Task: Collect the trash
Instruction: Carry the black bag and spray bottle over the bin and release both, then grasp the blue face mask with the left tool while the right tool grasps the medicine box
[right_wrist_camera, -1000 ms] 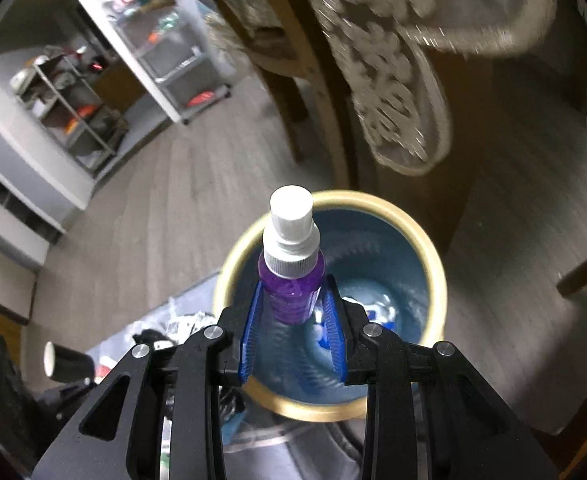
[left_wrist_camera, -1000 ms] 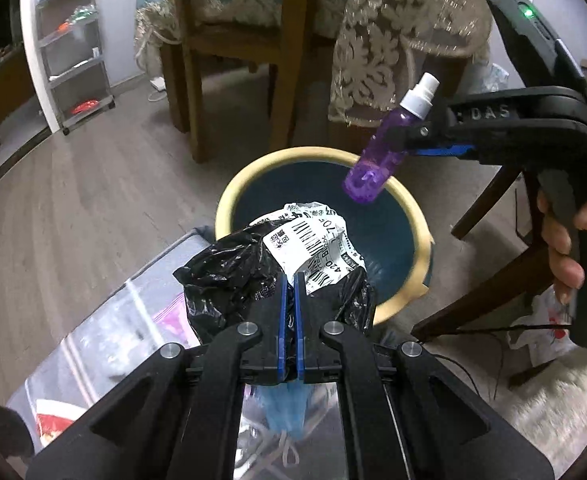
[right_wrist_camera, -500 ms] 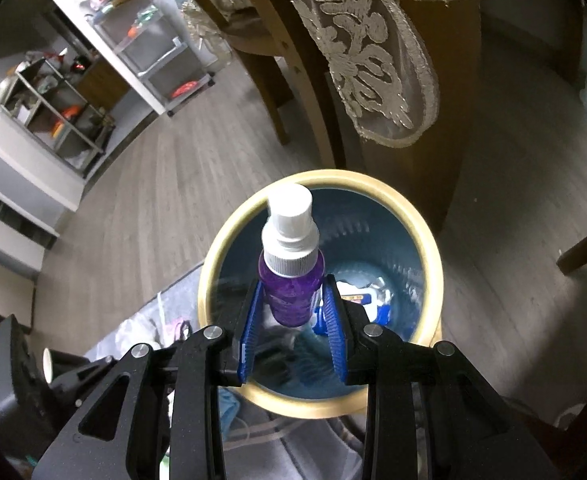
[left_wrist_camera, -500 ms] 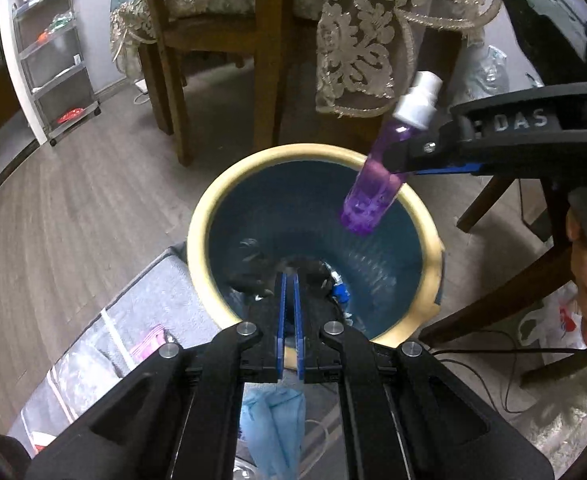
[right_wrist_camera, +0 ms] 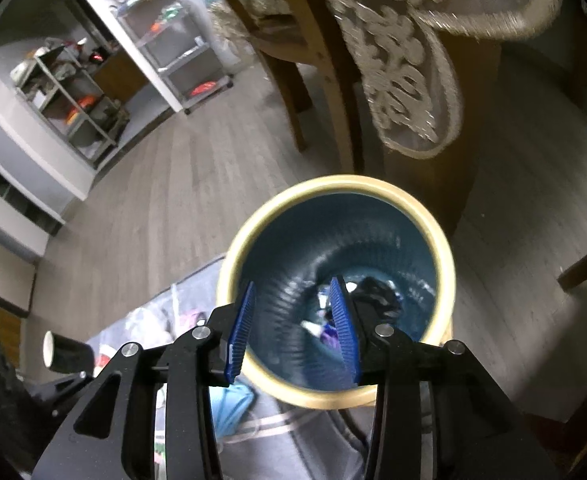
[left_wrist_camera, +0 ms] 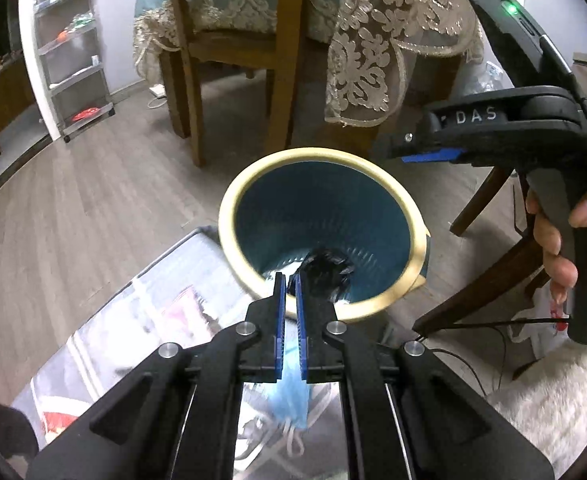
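Bin [right_wrist_camera: 445, 264], blue inside with cream rim, holds black bag [right_wrist_camera: 377, 294] and purple bottle [right_wrist_camera: 327, 336]. Right gripper [right_wrist_camera: 293, 332] spread wide above it, empty; left gripper [left_wrist_camera: 288, 308] nearly closed, empty.

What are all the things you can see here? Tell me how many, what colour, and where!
bin: 1, teal with cream rim, on the floor
black bag: 1, black, at the bin's bottom
purple bottle: 1, purple, white cap, inside the bin
face mask: 1, light blue, on the mat near the bin
mat: 1, grey, beside the bin
lace cloth: 1, cream, hanging behind the bin
chair: 1, brown wood, behind the bin
shelf cart: 1, grey, far left
left gripper: 1, black and blue, shut
right gripper: 1, black and blue, open over the bin
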Demonstrator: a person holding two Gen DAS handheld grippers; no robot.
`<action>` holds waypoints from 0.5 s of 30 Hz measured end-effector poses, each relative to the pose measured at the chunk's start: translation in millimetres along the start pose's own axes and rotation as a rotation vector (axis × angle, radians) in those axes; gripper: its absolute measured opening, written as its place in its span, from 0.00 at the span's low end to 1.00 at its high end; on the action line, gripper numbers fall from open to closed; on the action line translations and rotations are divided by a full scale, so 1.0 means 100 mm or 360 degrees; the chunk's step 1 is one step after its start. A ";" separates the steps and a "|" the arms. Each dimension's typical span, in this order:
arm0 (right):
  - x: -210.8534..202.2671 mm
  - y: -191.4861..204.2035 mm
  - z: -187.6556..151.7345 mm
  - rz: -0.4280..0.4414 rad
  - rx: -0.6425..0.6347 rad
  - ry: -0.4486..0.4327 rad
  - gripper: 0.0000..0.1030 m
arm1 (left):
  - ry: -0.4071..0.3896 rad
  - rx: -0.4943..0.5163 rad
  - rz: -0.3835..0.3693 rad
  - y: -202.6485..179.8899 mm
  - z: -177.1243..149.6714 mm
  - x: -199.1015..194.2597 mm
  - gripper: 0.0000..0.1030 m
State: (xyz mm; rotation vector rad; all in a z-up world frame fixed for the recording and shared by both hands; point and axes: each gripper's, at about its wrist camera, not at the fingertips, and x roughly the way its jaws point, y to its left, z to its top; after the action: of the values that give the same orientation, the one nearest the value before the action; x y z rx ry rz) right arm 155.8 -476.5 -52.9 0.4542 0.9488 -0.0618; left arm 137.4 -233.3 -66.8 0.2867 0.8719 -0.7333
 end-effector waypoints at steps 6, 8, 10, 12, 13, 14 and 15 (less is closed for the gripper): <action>-0.18 0.34 -0.15 0.0057 -0.0041 -0.0064 0.47 | -0.0034 -0.0031 0.0085 0.09 -0.17 -0.33 0.44; -0.23 0.45 -0.21 0.0057 -0.0079 -0.0090 0.54 | -0.0039 -0.0030 0.0119 0.13 -0.23 -0.43 0.52; -0.26 0.53 -0.28 0.0053 -0.0125 -0.0107 0.58 | -0.0055 -0.0044 0.0145 0.17 -0.29 -0.54 0.60; -0.29 0.61 -0.37 0.0075 -0.0147 -0.0111 0.61 | -0.0065 -0.0069 0.0174 0.24 -0.36 -0.65 0.70; -0.30 0.66 -0.41 0.0087 -0.0166 -0.0113 0.64 | -0.0071 -0.0078 0.0196 0.27 -0.39 -0.70 0.73; -0.31 0.72 -0.46 0.0094 -0.0196 -0.0113 0.71 | -0.0076 -0.0089 0.0224 0.31 -0.42 -0.76 0.78; -0.32 0.79 -0.51 0.0104 -0.0231 -0.0113 0.75 | -0.0078 -0.0100 0.0244 0.34 -0.45 -0.81 0.81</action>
State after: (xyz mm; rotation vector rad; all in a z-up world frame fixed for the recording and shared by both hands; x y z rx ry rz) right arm 117.1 -389.4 -25.7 0.3463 0.8615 0.0496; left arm 100.4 -148.3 -33.9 0.2753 0.8153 -0.5675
